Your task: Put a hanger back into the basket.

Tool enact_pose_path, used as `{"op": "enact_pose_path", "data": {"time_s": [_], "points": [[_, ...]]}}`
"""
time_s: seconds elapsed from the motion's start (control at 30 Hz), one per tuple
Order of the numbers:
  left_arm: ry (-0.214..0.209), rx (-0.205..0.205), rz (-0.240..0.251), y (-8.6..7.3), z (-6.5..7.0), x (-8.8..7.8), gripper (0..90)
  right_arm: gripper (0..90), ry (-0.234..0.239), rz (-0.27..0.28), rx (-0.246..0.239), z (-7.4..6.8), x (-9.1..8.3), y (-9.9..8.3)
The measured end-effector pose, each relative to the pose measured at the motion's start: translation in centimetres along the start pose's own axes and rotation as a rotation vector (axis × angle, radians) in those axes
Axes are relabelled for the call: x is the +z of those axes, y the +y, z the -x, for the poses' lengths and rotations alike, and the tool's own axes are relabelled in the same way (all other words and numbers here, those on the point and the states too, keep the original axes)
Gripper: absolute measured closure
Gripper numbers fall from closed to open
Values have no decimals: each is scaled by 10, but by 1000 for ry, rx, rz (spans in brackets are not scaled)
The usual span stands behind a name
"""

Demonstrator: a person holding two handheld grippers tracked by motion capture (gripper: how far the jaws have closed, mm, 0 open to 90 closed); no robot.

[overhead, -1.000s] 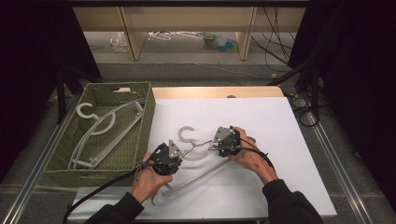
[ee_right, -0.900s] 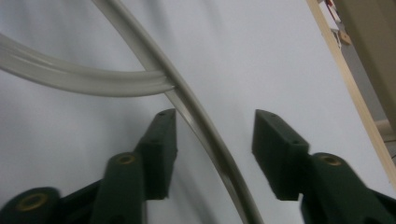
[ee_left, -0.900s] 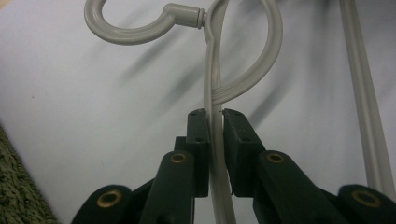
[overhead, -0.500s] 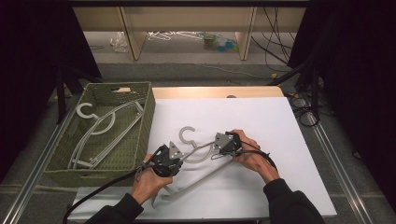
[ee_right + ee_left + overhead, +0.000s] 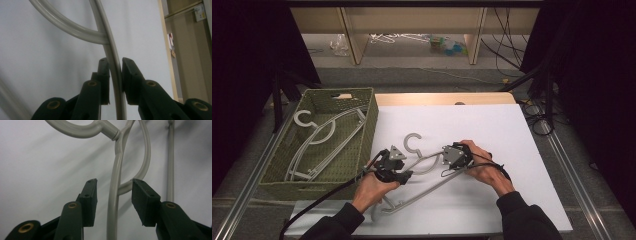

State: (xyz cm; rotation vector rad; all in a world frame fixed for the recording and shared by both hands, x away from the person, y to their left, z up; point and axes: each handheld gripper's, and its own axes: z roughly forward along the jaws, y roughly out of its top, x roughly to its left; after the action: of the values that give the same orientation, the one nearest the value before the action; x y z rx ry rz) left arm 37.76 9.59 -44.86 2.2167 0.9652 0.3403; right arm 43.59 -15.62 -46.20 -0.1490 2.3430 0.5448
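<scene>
Your right claw (image 5: 115,72) is clamping an arm of the grey plastic coat hanger (image 5: 432,172) lying on the white surface (image 5: 492,125), while your left claw (image 5: 113,195), jaws just opening, is straddling the hanger without touching it

The person wore dark long sleeves (image 5: 517,220). Each hand carried a black gripper, the left gripper (image 5: 393,162) topped by a grey three-cornered plate with holes, the right gripper (image 5: 454,155) likewise. Black cables trailed from both. The jaws were dark green-black with brass-coloured rivets and small screw holes.
</scene>
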Motion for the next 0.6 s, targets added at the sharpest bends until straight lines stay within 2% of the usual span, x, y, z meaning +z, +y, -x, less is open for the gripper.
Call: {"op": "enact_pose_path", "data": {"time_s": [0.03, 0.1, 0.13, 0.17, 0.2, 0.23, 0.27, 0.33, 0.43, 0.5, 0.53, 0.57, 0.6], "points": [[-19, -5, 2, 1, -2, 1, 560, 779, -2, 0, -9, 0, 0, 0], [-69, -45, -2, 4, -5, 3, 562, 780, -2, 15, -24, 1, 0, 1], [-70, -51, 1, 5, -7, 4, 586, 782, -2, 23, -43, 1, 0, 1], [-91, -77, 3, 8, -9, 5, 588, 782, 4, 18, -30, -1, 0, 2], [-103, -72, -14, 9, -12, 5, 600, 783, 4, 34, -55, 1, 0, 2], [-103, -72, -14, 9, -12, 5, 610, 783, 4, 34, -55, 1, 0, 2], [-120, -95, -2, 10, -13, 7, 610, 783, 1, 34, -49, 0, 0, 3], [-139, -111, 4, 11, -14, 8, 633, 785, 4, 46, -66, 1, 0, 4], [-171, -128, -10, 13, -17, 10, 649, 785, -7, 45, -58, 0, -2, 4], [-176, -124, -15, 14, -20, 10, 664, 785, -7, 45, -58, 0, -2, 4], [-184, -122, -28, 14, -21, 9, 679, 786, -15, 37, -42, -1, -3, 4], [-184, -138, -25, 15, -21, 10, 684, 786, -15, 38, -34, -2, -3, 4], [-188, -123, -37, 15, -22, 11, 692, 786, -13, 52, -63, 0, -3, 5]]}}
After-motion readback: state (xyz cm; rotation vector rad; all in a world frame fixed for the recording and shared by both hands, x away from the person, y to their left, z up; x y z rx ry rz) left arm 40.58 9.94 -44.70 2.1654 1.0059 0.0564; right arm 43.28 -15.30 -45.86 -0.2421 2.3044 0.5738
